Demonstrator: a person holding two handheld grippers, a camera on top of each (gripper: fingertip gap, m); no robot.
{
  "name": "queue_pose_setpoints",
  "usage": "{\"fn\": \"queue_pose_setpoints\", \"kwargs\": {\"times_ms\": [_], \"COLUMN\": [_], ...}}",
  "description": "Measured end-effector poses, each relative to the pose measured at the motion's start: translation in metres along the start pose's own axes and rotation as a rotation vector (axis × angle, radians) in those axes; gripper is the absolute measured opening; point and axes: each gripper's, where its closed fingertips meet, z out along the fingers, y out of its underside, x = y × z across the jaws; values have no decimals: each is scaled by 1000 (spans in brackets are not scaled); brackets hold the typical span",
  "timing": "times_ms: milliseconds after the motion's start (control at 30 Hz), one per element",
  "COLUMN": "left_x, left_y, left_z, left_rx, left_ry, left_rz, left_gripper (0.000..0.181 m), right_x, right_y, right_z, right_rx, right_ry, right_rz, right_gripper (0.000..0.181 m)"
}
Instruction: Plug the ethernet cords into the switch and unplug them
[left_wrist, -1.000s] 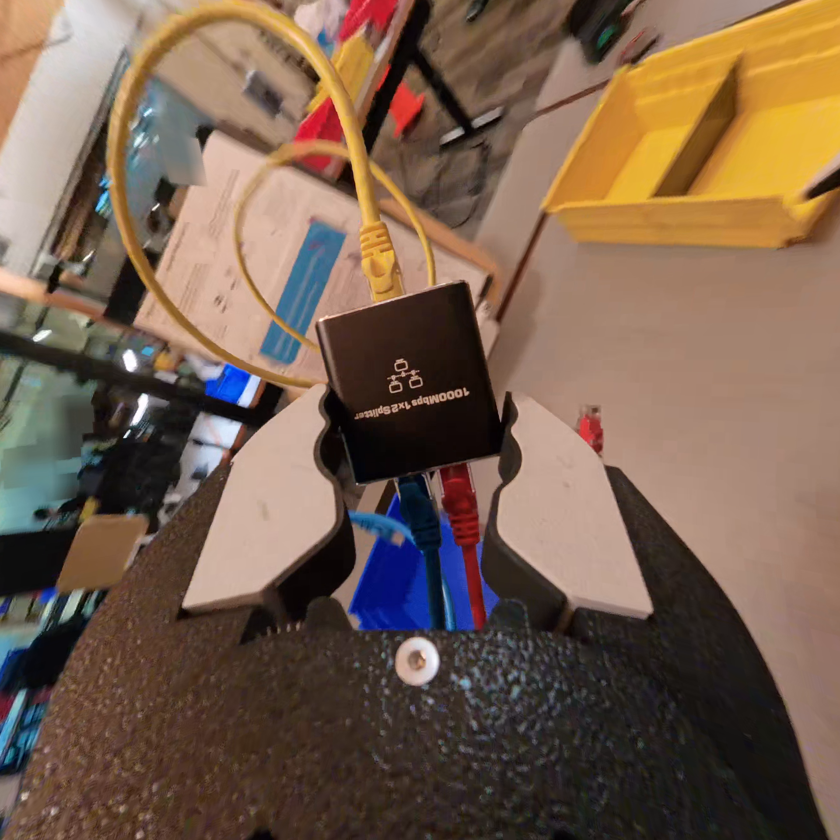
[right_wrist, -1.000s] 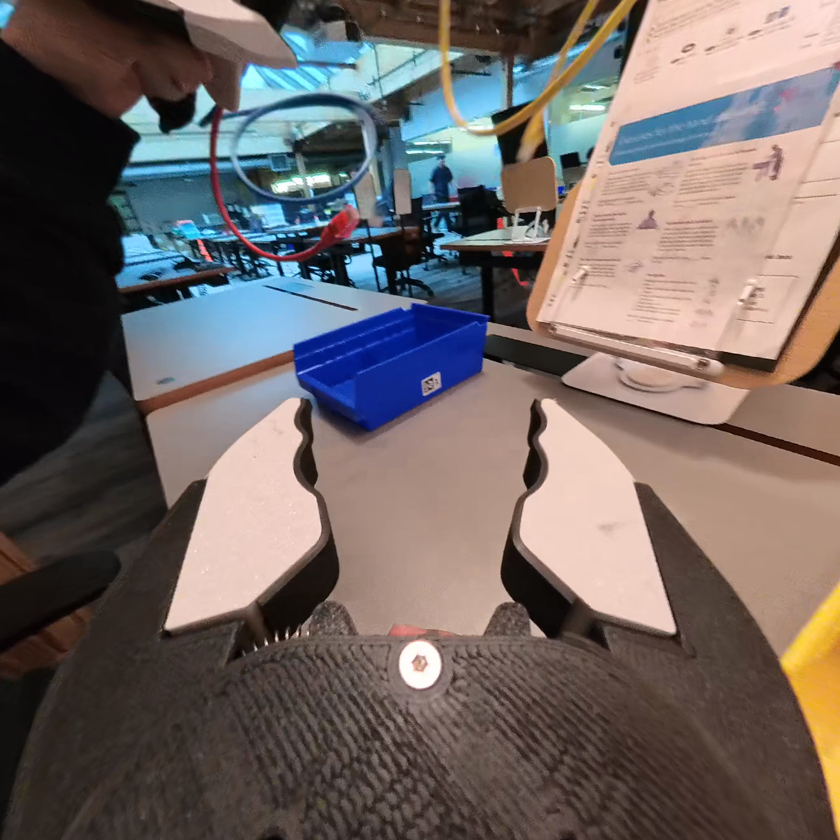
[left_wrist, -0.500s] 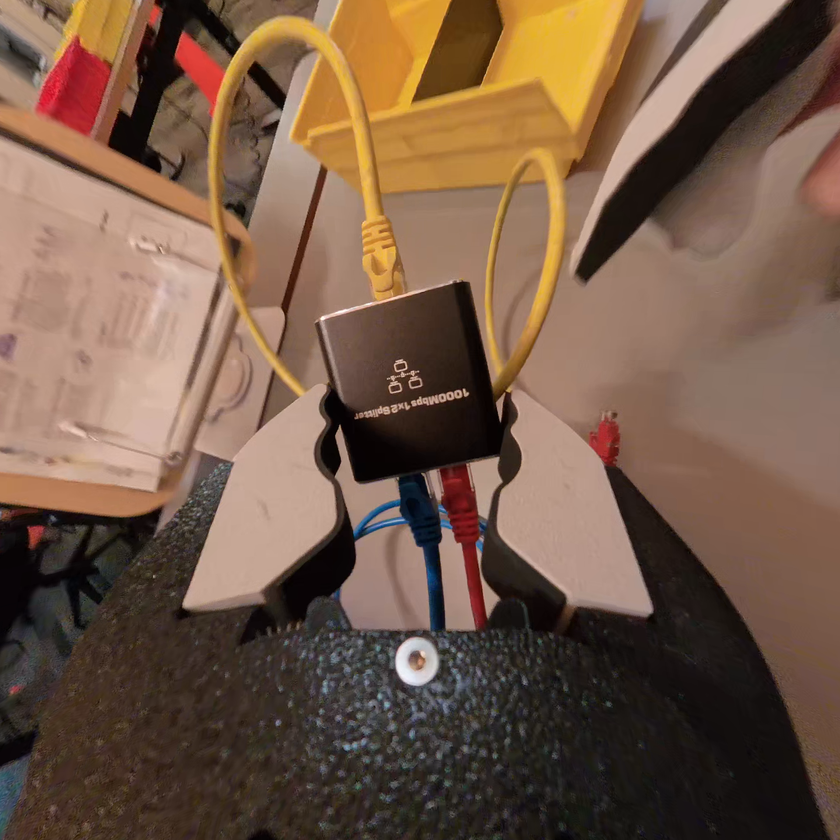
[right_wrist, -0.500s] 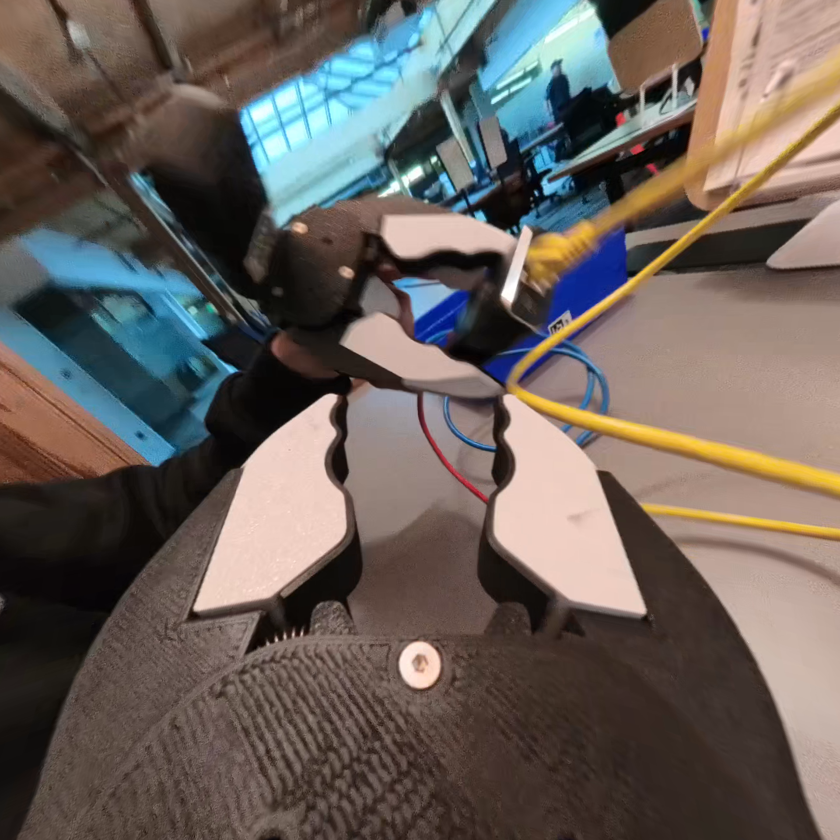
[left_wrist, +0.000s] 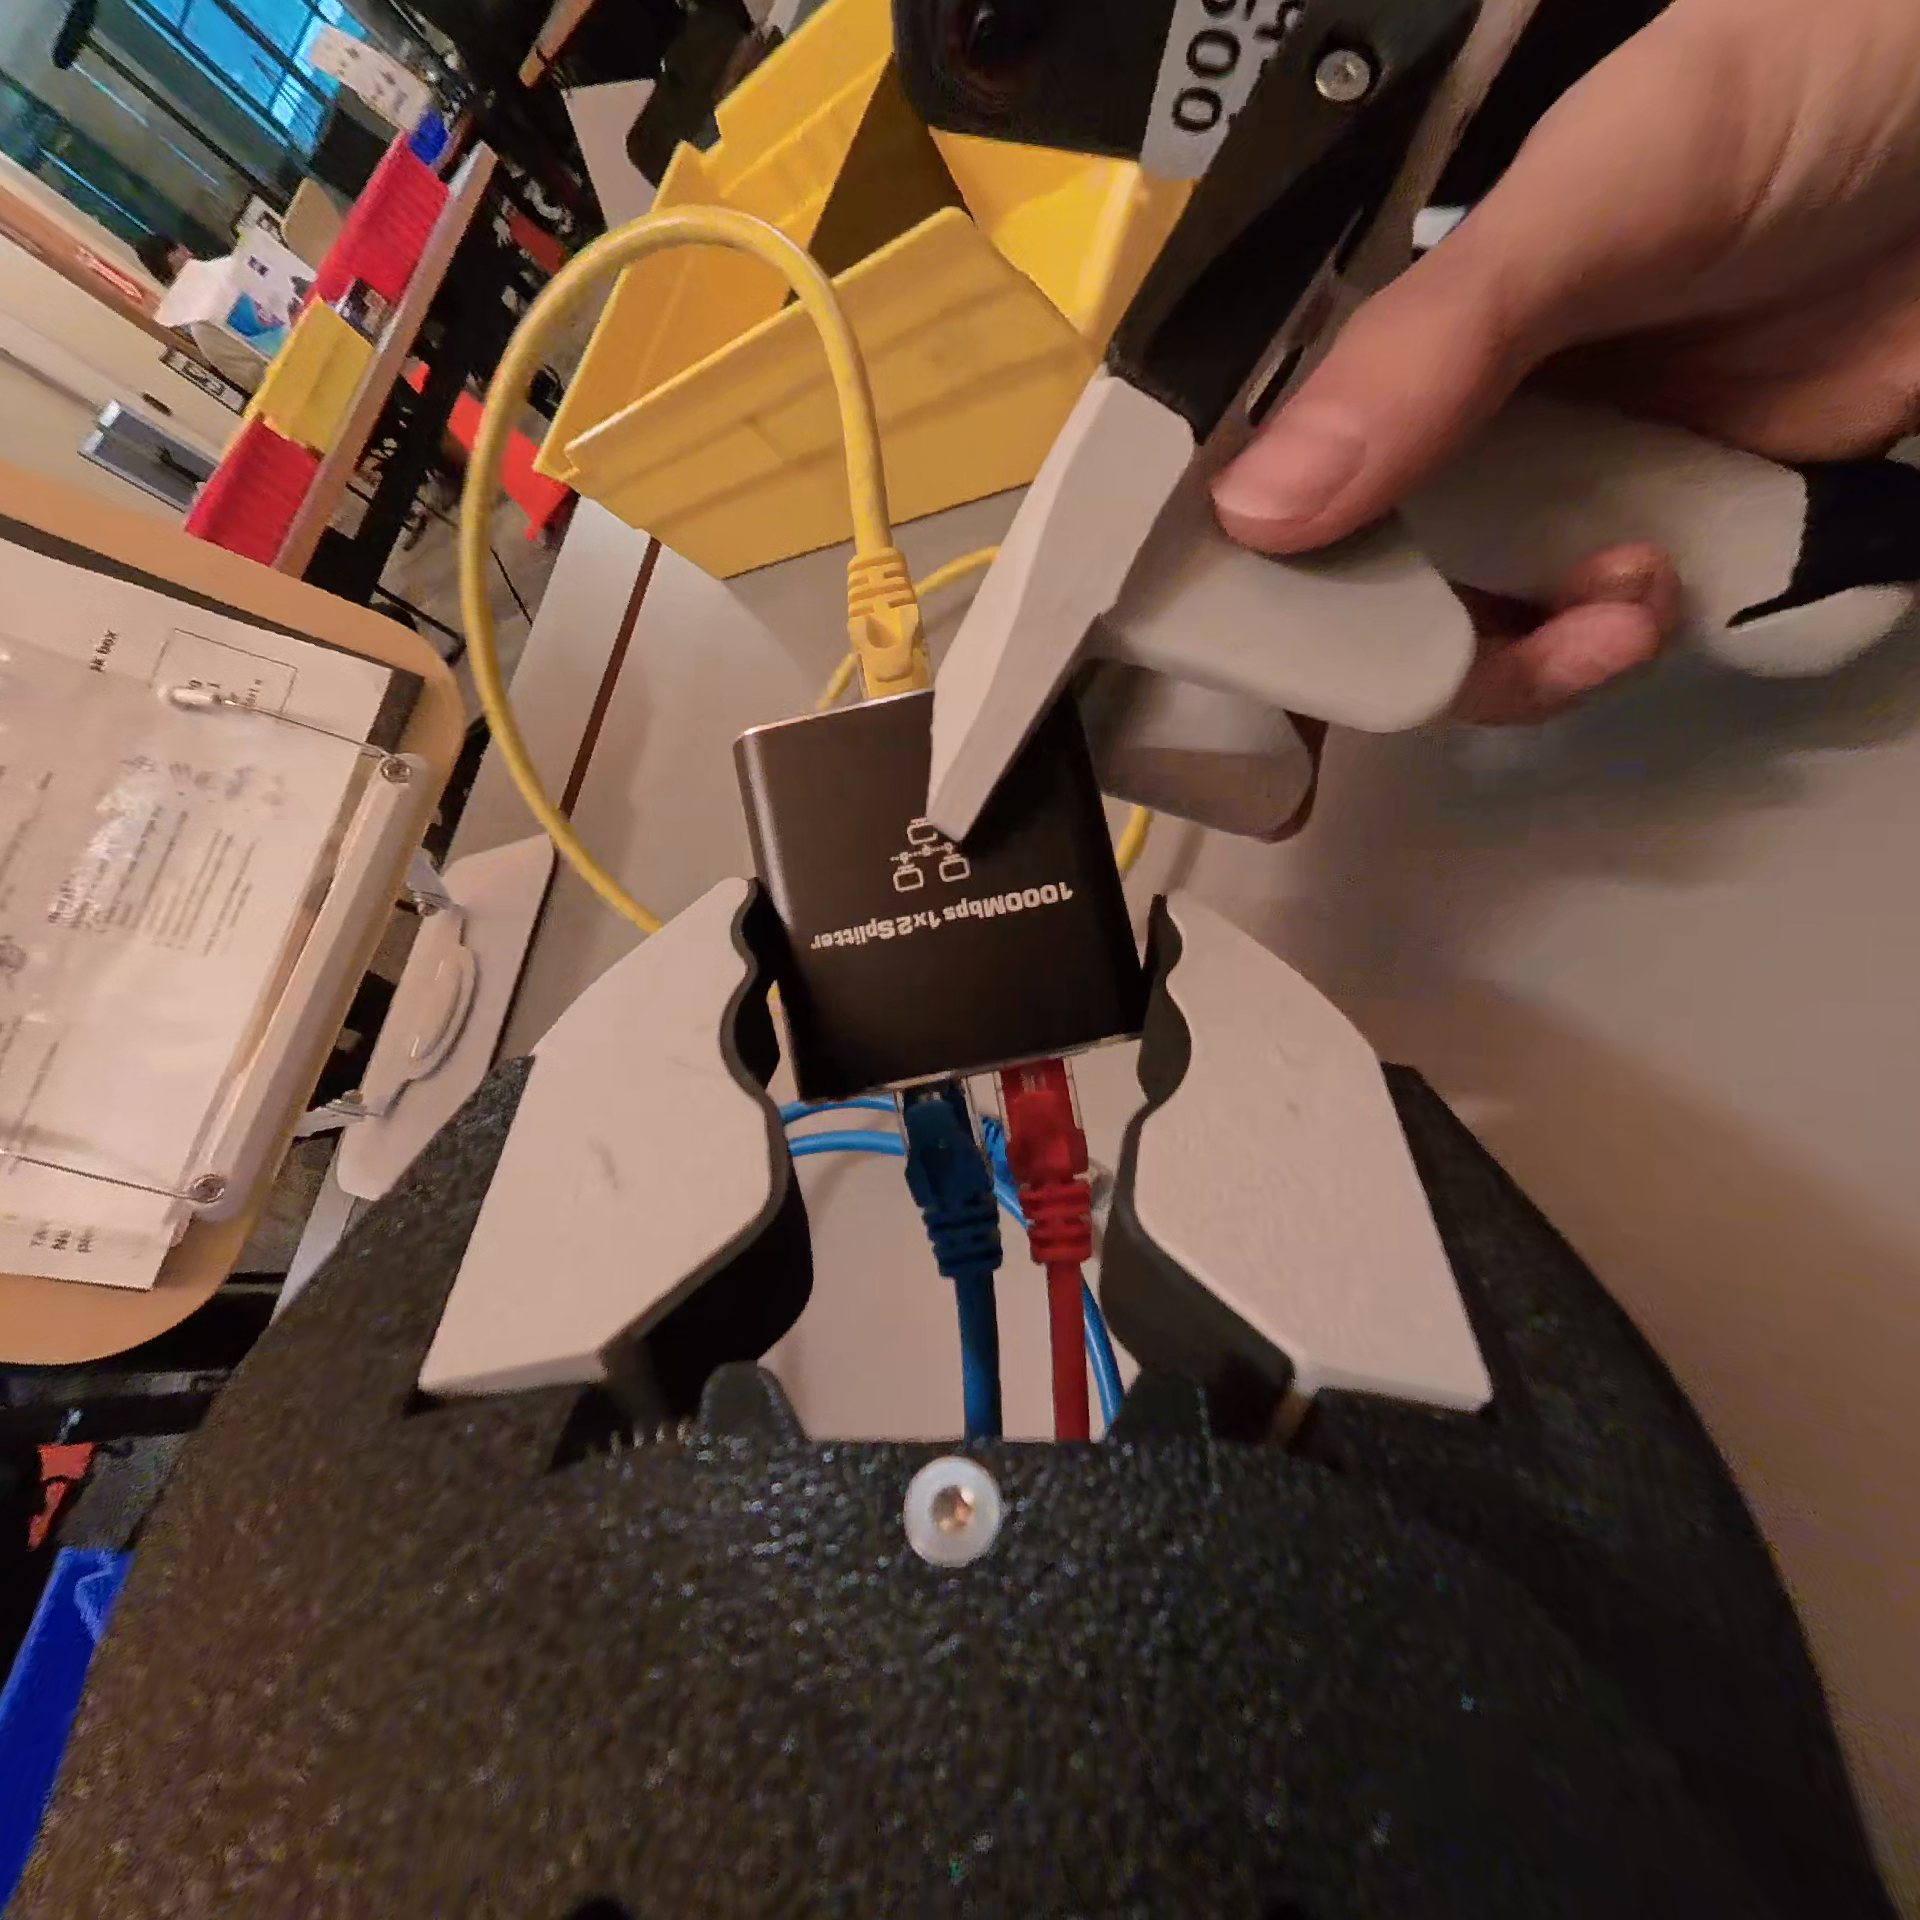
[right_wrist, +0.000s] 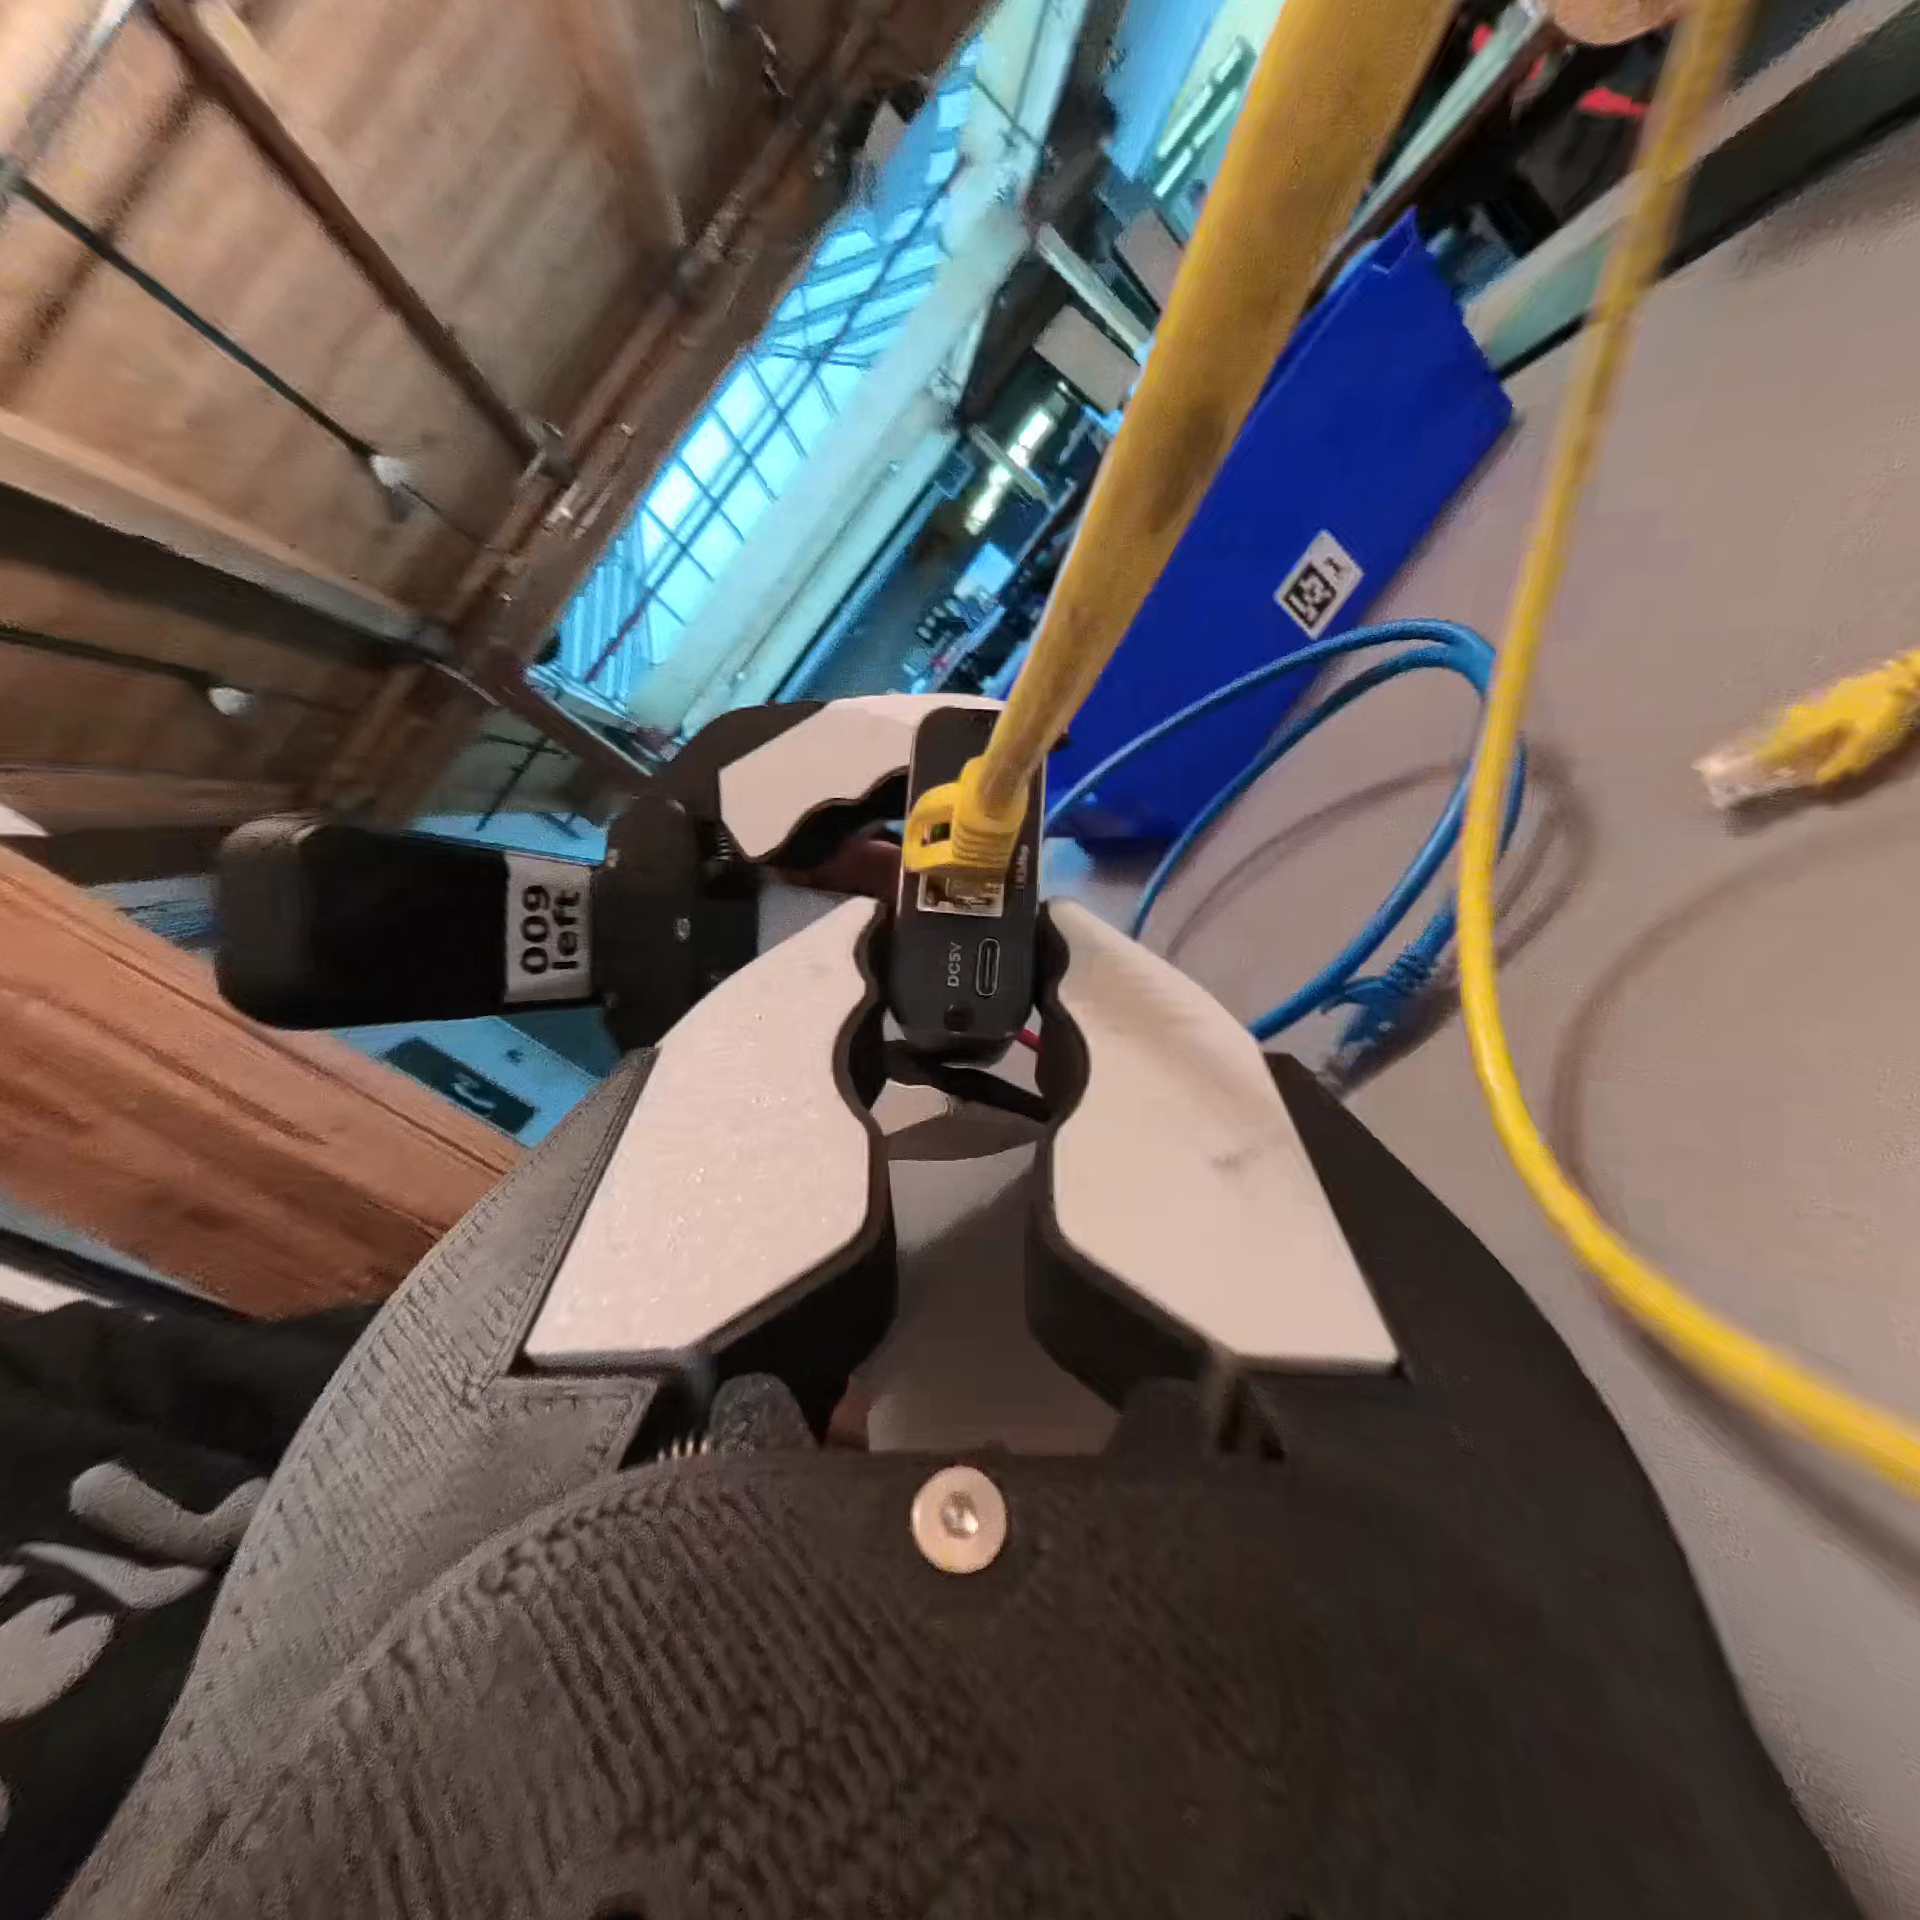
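My left gripper (left_wrist: 951, 925) is shut on the black switch (left_wrist: 966, 997) by its two side edges, held above the grey table (left_wrist: 1610, 1091). A yellow cord's plug (left_wrist: 883, 623) sits in the far end. A blue plug (left_wrist: 951, 1174) and a red plug (left_wrist: 1049, 1164) sit in the near end. My right gripper (right_wrist: 961, 935) is shut across the switch's (right_wrist: 966, 977) flat faces, just below the yellow plug (right_wrist: 961, 831). Its upper finger (left_wrist: 1023, 644) lies over the switch's top face. The left gripper's finger (right_wrist: 810, 790) shows behind the switch.
A yellow bin (left_wrist: 810, 364) stands behind the switch. A document stand (left_wrist: 156, 935) is to the left. A blue bin (right_wrist: 1299, 499), loops of blue cord (right_wrist: 1351, 727) and the yellow cord's loose plug (right_wrist: 1808, 743) lie on the table. A hand (left_wrist: 1558, 312) holds the right gripper.
The right gripper has come in from the right and closed on the switch's far end. The left gripper has kept its hold while swinging the switch toward the yellow bin.
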Motion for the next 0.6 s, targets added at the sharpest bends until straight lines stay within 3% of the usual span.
{"fn": "queue_pose_setpoints", "kwargs": {"times_ms": [133, 233, 300, 400, 500, 600], "left_x": [-2, -19, -27, -20, -24, -29], "left_y": [3, -7, -18, -37, -38, -47], "left_z": [-5, -21, -32, -34, -36, -55], "left_rx": [26, 36, 40, 136, 204, 392], "left_ry": [-39, -233, -289, -187, -140, -152], "left_rz": [60, 72, 0, -149, -259, -334], "left_gripper": [68, 69, 70, 73, 75, 68], "right_x": [0, 0, 1, 3, 1, 2], "right_y": [5, -9, -18, -27, -29, -35], "right_z": [5, 3, -1, -8, -11, -16], "right_rx": [0, 104, 168, 249, 278, 310], "right_ry": [-51, -100, -125, -128, -130, -126], "right_rz": [-22, 87, 174, 277, 349, 375], "right_gripper": [25, 25, 25, 24, 25, 25]}}
